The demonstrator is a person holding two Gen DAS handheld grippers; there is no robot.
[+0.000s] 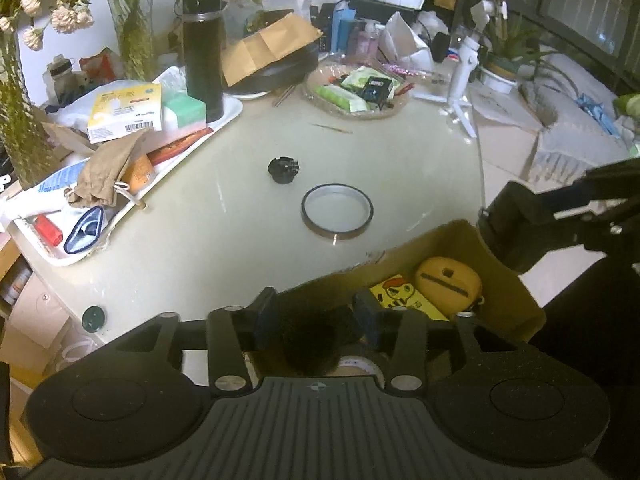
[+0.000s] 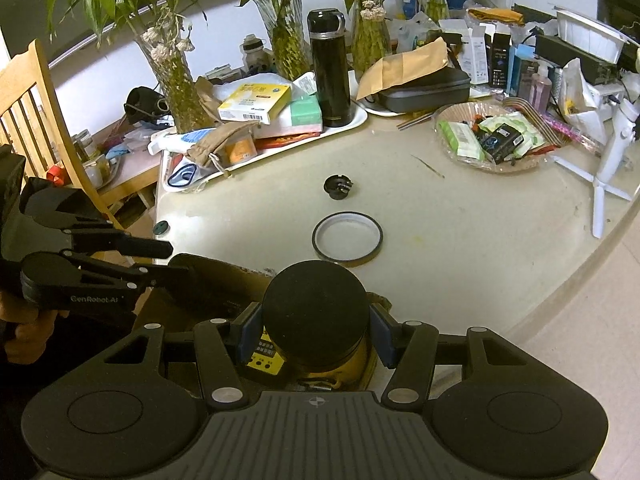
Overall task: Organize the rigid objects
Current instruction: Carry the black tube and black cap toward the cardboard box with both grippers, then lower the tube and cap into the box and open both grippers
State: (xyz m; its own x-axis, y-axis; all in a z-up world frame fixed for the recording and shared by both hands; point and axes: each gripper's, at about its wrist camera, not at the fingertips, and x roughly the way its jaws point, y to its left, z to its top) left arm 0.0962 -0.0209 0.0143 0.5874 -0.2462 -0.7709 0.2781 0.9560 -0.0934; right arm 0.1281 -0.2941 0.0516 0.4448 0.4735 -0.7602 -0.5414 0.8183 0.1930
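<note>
While the right gripper [image 2: 316, 334] stands clenched on a black cylindrical container [image 2: 315, 312] over the cardboard box [image 1: 500, 276], the left gripper [image 1: 316, 320] clamps the box rim; next, I judge, lowering and release, tape roll [image 2: 347, 239] waiting at twelve o'clock.

Black jar [image 2: 315, 312], amber tape ring [image 1: 337, 213], yellow pouch [image 1: 447, 284], brown box [image 1: 508, 280].

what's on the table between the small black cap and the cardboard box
The tape ring lies flat between the black cap and the box, apart from both. Either view shows it.
</note>
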